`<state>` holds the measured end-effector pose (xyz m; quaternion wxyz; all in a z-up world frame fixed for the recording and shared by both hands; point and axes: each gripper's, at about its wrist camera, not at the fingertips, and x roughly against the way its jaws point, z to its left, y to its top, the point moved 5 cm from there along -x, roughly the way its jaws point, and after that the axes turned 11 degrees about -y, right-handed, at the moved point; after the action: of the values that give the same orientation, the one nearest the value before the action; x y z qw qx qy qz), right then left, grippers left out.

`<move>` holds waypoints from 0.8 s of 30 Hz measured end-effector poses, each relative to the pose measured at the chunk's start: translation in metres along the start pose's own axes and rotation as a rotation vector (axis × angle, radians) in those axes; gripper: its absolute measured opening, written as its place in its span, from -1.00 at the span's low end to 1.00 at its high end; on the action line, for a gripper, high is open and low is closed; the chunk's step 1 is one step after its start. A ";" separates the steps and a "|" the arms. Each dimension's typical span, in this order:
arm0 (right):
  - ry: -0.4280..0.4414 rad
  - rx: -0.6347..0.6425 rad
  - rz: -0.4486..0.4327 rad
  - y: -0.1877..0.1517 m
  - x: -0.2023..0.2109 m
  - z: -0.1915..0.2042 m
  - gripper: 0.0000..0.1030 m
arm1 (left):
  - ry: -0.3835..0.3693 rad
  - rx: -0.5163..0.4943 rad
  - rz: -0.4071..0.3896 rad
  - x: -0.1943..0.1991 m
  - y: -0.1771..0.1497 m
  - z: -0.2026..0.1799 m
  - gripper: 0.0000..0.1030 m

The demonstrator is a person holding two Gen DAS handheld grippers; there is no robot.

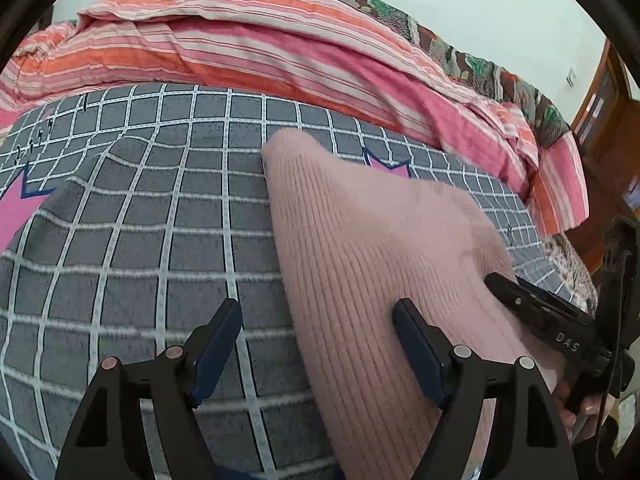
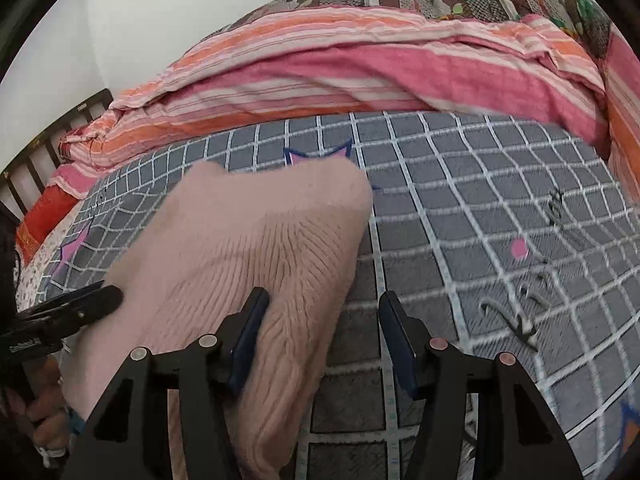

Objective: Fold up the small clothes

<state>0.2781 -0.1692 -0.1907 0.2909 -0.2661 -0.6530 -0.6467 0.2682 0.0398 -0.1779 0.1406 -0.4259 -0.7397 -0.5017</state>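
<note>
Plainly, both pairs of jaws stand spread wide and grasp nothing: the left gripper (image 1: 318, 316) straddles the left edge of the pink ribbed knit (image 1: 372, 248), the right gripper (image 2: 324, 308) its right edge. That knit lies along the grey checked bedsheet (image 1: 140, 220), with the striped quilt (image 1: 240, 40) bunched beyond it. It looks light, soft and floppy, so pinching near the corners seems wisest.

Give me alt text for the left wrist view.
A pink ribbed knit garment lies on a grey grid-print sheet, with the open left gripper straddling its left edge. The right gripper reaches in from the right; a striped quilt is bunched behind.
</note>
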 end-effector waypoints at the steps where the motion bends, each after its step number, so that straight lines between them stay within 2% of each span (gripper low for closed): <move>1: 0.003 0.003 -0.015 0.006 0.002 0.001 0.07 | 0.009 -0.003 -0.005 -0.001 0.005 0.001 0.51; 4: -0.019 0.011 -0.025 0.017 -0.009 0.004 0.06 | 0.036 -0.008 -0.010 -0.012 0.021 0.006 0.51; 6: -0.012 -0.010 0.004 0.011 -0.024 0.005 0.05 | 0.050 0.007 0.000 -0.022 0.029 0.011 0.48; 10: -0.034 0.012 -0.029 0.004 -0.027 0.009 0.05 | 0.124 0.016 0.024 -0.047 0.046 0.025 0.36; 15: 0.006 -0.017 -0.017 0.003 -0.032 0.004 0.05 | 0.149 0.040 -0.014 -0.059 0.068 0.041 0.15; 24: 0.018 -0.026 -0.015 0.003 -0.035 0.005 0.06 | 0.176 0.059 -0.023 -0.077 0.089 0.053 0.11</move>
<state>0.3043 -0.1634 -0.2142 0.2884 -0.2591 -0.6439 -0.6596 0.3947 0.0596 -0.1955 0.2118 -0.3673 -0.7438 -0.5166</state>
